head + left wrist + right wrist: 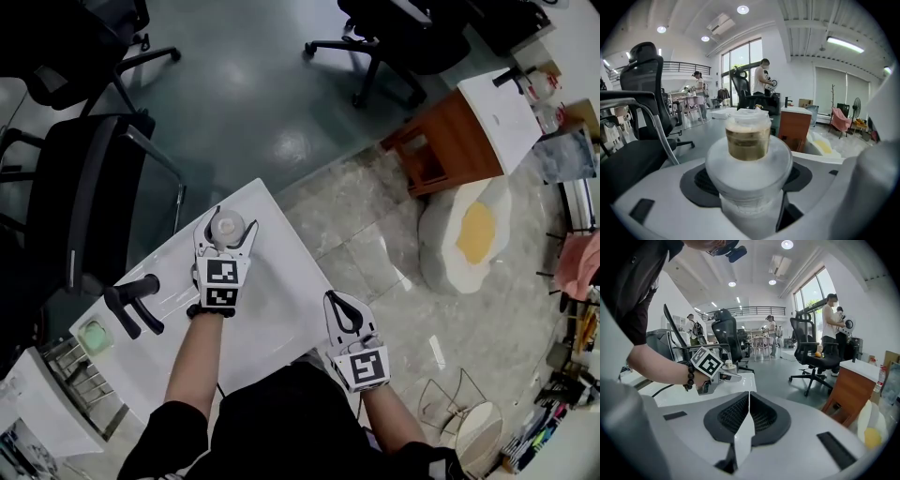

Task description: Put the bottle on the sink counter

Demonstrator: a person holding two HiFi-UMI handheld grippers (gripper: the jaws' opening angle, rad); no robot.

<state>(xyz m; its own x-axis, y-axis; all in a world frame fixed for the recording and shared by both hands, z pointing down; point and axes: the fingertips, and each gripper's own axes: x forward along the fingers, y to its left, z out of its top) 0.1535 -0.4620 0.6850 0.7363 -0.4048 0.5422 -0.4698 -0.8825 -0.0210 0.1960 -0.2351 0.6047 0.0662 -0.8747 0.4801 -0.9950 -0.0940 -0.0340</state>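
The left gripper is out over the white sink counter, centre-left of the head view, and its jaws are clamped wide around the bottle. In the left gripper view the bottle fills the middle of the frame: cloudy white shoulders, a golden band at the neck, a clear cap on top, standing upright. Whether its base touches the counter yet, no view shows. The right gripper hangs off the counter's near edge at lower centre, pads pressed together on nothing.

Now the set-down, and it wants care. Keep the bottle upright and lower it until the base sits flat on the counter. The spot looks close to the counter's far end, so a landing further in, toward the black faucet at left, seems safer. Only then spread the jaws, and draw straight back so neither pad clips those broad shoulders.
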